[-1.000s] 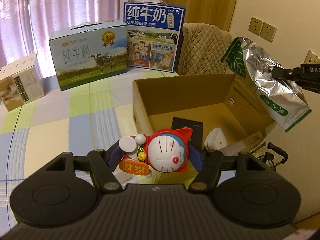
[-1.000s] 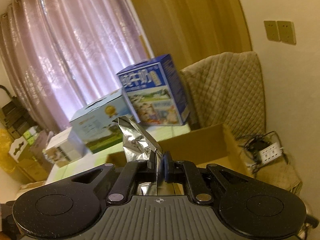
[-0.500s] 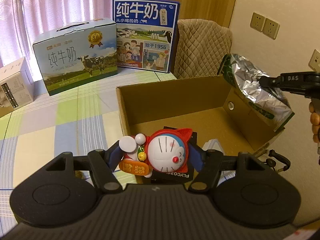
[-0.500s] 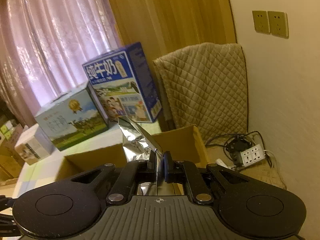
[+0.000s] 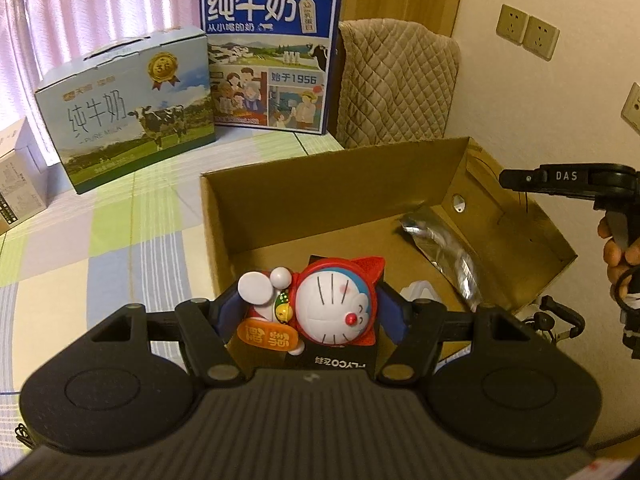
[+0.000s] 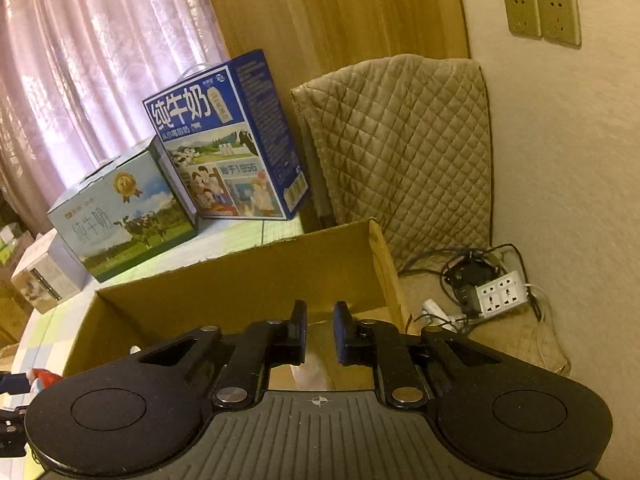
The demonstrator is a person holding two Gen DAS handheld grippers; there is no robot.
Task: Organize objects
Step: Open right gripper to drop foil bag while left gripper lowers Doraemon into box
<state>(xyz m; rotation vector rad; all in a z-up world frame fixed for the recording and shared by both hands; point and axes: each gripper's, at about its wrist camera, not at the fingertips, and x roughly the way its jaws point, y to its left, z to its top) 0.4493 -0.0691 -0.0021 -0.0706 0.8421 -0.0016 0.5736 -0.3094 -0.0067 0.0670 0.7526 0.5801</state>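
- Presently, the Doraemon figurine (image 5: 320, 304) is held crosswise between the blue pads of the left gripper (image 5: 310, 312), its fingers closed on the toy's sides, just above the near end of the open cardboard box (image 5: 332, 196).
- The step in hand is judged to be the placing of the figurine into the box.
- Directly under the toy a black packet marked FLYCO (image 5: 340, 354) is seen; beside it a white plug-like item (image 5: 418, 292) is partly hidden.
- A lowering onto a bare patch of box floor would be preferred, since a rounded toy set on the packet may roll or tip.
- The fingers are best opened only when the figurine is seated, and then lifted straight up so the raised paw is not caught.
- The silver foil bag (image 5: 444, 248) lies inside the box against its right wall, apart from the toy.
- The right gripper (image 6: 320, 330) is held over the box's right end, its fingers parted and nothing between them; it is best kept clear of the left one's path.
- The box stands on a desk covered by a pastel checked cloth (image 5: 100, 224).
- At the back stand a pale milk carton case (image 5: 124, 108) and a blue milk case (image 5: 272, 56); a small white box (image 5: 18, 184) is at far left.
- Beyond are seen pink curtains (image 6: 100, 60), a quilted beige cover (image 6: 404, 152), wall sockets (image 6: 542, 18) and a power strip (image 6: 502, 294) with tangled cables on the floor.
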